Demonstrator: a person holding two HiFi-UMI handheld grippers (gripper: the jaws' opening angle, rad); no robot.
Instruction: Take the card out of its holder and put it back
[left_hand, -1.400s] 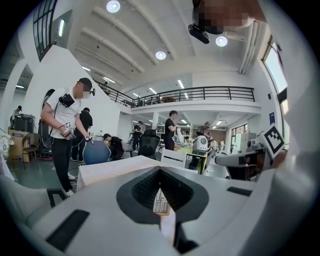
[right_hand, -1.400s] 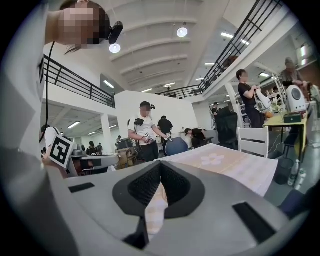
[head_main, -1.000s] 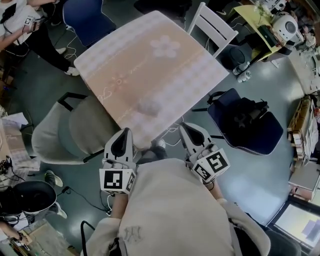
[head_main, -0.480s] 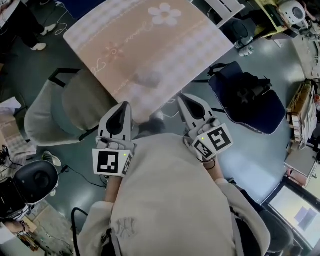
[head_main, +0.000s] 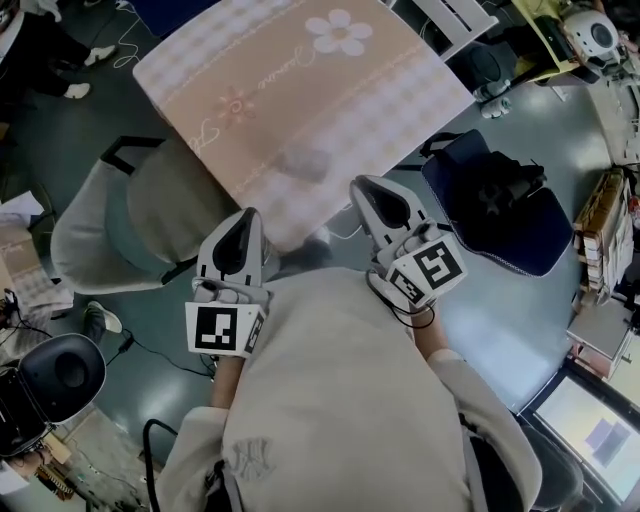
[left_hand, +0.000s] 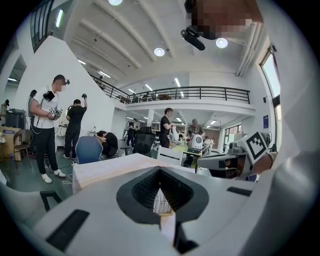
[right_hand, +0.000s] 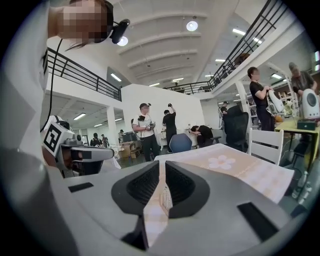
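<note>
A small pale card holder (head_main: 303, 162) lies on the pink checked tablecloth (head_main: 400, 110) near the table's front corner; it is blurred and I cannot make out the card. My left gripper (head_main: 243, 216) hovers just short of the table edge with its jaws together and nothing in them. My right gripper (head_main: 368, 184) reaches the cloth's edge to the right of the holder, jaws shut but for a thin slit, nothing held. The holder (left_hand: 161, 202) shows beyond the jaws of the left gripper (left_hand: 160, 170). The right gripper (right_hand: 161, 165) also points toward the holder (right_hand: 165, 196).
A grey chair (head_main: 130, 230) stands left of the table. At the right a dark blue chair (head_main: 470, 240) carries a black bag (head_main: 500, 195), and a white chair (head_main: 455, 15) is at the far side. Several people stand in the hall beyond.
The right gripper has edged forward to the table's edge. The left gripper has hardly moved. The head view has shifted, so the table sits higher in the picture.
</note>
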